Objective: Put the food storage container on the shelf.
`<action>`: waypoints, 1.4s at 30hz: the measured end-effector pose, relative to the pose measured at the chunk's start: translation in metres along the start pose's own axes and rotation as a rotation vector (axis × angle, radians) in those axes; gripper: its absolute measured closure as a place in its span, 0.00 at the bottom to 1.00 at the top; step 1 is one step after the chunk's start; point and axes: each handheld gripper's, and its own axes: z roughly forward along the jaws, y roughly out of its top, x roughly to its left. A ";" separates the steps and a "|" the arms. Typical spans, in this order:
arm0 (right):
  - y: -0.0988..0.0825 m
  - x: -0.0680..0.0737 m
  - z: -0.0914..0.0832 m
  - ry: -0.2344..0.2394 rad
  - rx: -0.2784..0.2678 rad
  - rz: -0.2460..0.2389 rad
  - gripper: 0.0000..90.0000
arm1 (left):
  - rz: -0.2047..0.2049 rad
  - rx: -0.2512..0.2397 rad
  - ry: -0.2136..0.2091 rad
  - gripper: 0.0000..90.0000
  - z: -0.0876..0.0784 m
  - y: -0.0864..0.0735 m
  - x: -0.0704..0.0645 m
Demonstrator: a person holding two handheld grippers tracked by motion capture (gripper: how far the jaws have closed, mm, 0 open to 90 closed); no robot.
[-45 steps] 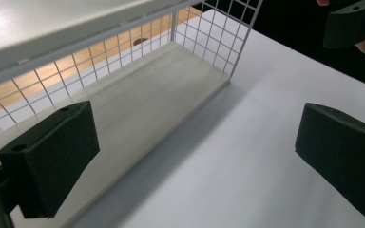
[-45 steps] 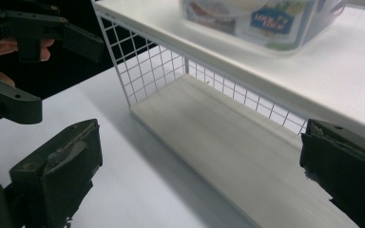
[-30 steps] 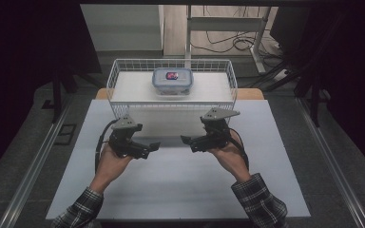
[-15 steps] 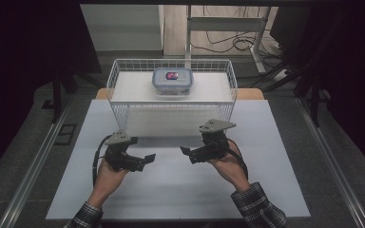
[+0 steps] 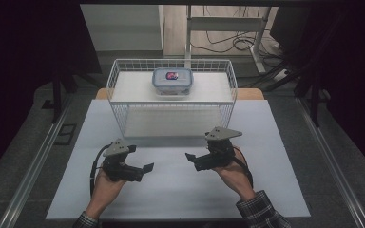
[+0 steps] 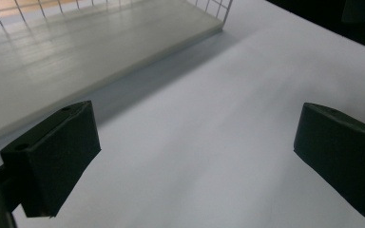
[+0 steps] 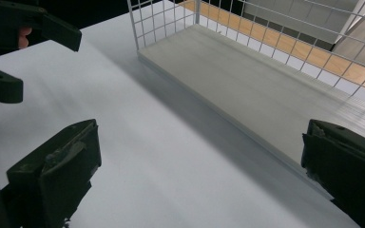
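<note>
A clear lidded food container (image 5: 172, 81) with a blue-grey rim sits upright at the far middle of the white wire basket (image 5: 119, 116)

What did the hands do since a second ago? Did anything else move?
Both hands pulled back from the wire basket toward the person's side of the table. The left gripper came back farthest; the right gripper moved back a little less. Both are open and hold nothing. The lidded box sits in the same spot in the basket, and the basket has not moved.
</note>
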 end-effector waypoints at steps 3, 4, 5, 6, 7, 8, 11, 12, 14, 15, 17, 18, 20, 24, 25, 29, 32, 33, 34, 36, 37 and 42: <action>-0.005 0.002 -0.001 0.003 0.009 0.005 0.00 | 0.001 0.007 -0.001 0.01 0.000 -0.004 -0.002; -0.006 0.002 -0.001 0.005 0.008 0.010 0.00 | 0.000 0.007 0.001 0.01 -0.001 -0.006 -0.003; -0.007 0.002 -0.001 0.008 0.008 0.020 0.00 | 0.002 0.008 0.007 0.01 -0.002 -0.007 -0.004; -0.008 0.002 -0.002 0.015 0.007 0.028 0.00 | 0.003 0.007 0.013 0.01 -0.003 -0.008 -0.005; -0.009 0.002 -0.002 0.018 0.005 0.035 0.00 | 0.003 0.007 0.013 0.01 -0.003 -0.008 -0.005; -0.010 0.003 -0.002 0.022 0.000 0.038 0.00 | 0.000 0.002 0.016 0.01 -0.005 -0.011 -0.006; -0.014 0.007 -0.003 0.028 0.003 0.036 0.00 | -0.010 -0.002 0.020 0.01 -0.008 -0.017 -0.007; -0.016 0.008 -0.003 0.029 0.004 0.033 0.00 | -0.010 -0.003 0.022 0.01 -0.009 -0.019 -0.007; -0.019 0.010 -0.002 0.036 0.013 0.030 0.00 | -0.011 -0.001 0.026 0.01 -0.011 -0.022 -0.008; -0.021 0.011 -0.002 0.036 0.018 0.029 0.00 | -0.010 0.003 0.031 0.01 -0.012 -0.023 -0.008; -0.025 0.011 -0.001 0.036 0.024 0.024 0.00 | -0.007 0.001 0.038 0.01 -0.015 -0.025 -0.008; -0.027 0.011 -0.001 0.037 0.026 0.025 0.00 | -0.008 0.001 0.040 0.01 -0.016 -0.026 -0.008; -0.030 0.010 -0.002 0.040 0.027 0.029 0.00 | -0.005 0.005 0.047 0.02 -0.019 -0.029 -0.007; -0.033 0.012 -0.004 0.036 0.035 0.023 0.00 | -0.012 0.013 0.053 0.03 -0.024 -0.035 -0.006; -0.034 0.013 -0.004 0.035 0.038 0.021 0.00 | -0.015 0.016 0.055 0.03 -0.025 -0.037 -0.006; -0.038 0.015 -0.006 0.027 0.043 0.003 0.00 | -0.014 0.024 0.075 0.03 -0.030 -0.042 -0.005; -0.041 0.016 -0.008 0.021 0.046 -0.001 0.00 | -0.018 0.026 0.089 0.02 -0.035 -0.046 -0.004; -0.042 0.016 -0.009 0.019 0.047 0.002 0.00 | -0.018 0.026 0.089 0.02 -0.035 -0.046 -0.004; -0.043 0.016 -0.011 0.019 0.045 0.002 0.00 | -0.019 0.027 0.103 0.02 -0.039 -0.049 -0.003; -0.045 0.016 -0.013 0.018 0.047 0.008 0.00 | -0.025 0.025 0.113 0.02 -0.044 -0.052 -0.001; -0.046 0.015 -0.015 0.016 0.046 0.008 0.00 | -0.029 0.022 0.116 0.02 -0.047 -0.054 0.000; -0.053 0.012 -0.024 0.002 0.045 0.020 0.00 | -0.045 0.017 0.139 0.02 -0.059 -0.062 0.003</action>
